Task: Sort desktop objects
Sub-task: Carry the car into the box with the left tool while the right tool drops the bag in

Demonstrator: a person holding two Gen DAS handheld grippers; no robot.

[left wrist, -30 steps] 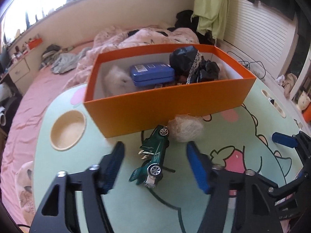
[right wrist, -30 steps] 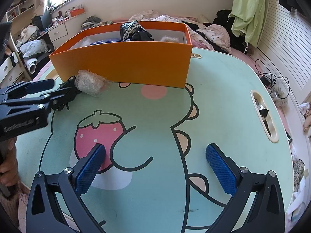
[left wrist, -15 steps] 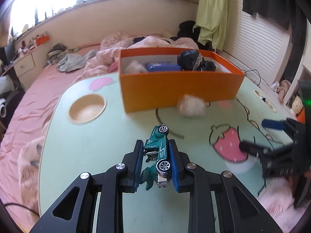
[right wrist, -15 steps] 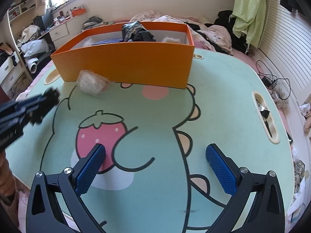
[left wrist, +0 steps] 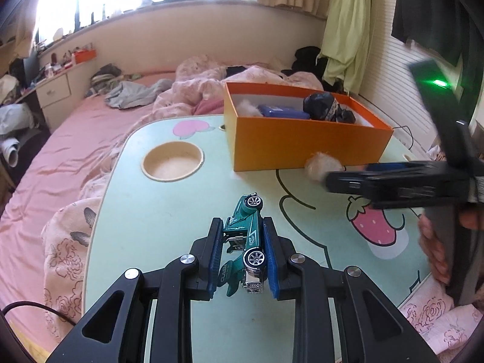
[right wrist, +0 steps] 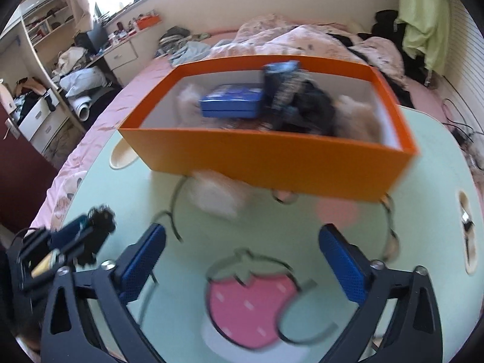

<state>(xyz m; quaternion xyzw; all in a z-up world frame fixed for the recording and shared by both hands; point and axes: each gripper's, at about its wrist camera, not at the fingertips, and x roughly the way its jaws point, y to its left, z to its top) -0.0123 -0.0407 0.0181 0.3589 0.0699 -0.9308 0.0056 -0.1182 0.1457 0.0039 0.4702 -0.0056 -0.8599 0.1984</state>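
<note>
A: Nearest first. Left gripper [left wrist: 242, 257]: what has it got?

B: Blue pads nearly together, clamped on the green toy car [left wrist: 245, 243]. Car pinched by its sides, tipped on edge, nose pointing away from the camera, two chrome wheels showing on its right side. Whether it clears the table [left wrist: 151, 211], cannot tell.

A: And the right gripper [right wrist: 239, 260]?

B: Jaws wide but closing. Nothing between the pads; only the pink strawberry print [right wrist: 251, 308] on the mint tabletop shows through the gap. View is motion-blurred. In the left wrist view the same tool comes in from the right edge as a dark blurred bar, with a hand [left wrist: 435, 251] gripping its handle.

A: Next out?

B: A pale fluffy ball [right wrist: 217, 196] on the table, lying against the near wall of the orange box [right wrist: 272, 157], ahead of the right gripper's pads. Same ball in the left view, partly hidden behind the right tool's tip.

A: Box contents?

B: Blue flat case [right wrist: 233, 103] toward the middle, dark bundle of cloth [right wrist: 305, 106] to its right, pale fluffy stuff at both ends. Blurred, so no finer detail.

A: Anything else on the table?

B: A round cream recess [left wrist: 172, 163] set in the top, left of the box.

A: Beyond?

B: Pink bed [left wrist: 60, 157] with rumpled covers, a pale drawer unit [left wrist: 54, 93] at far left, bright window above, green garment [left wrist: 348, 30] hanging at right.
</note>
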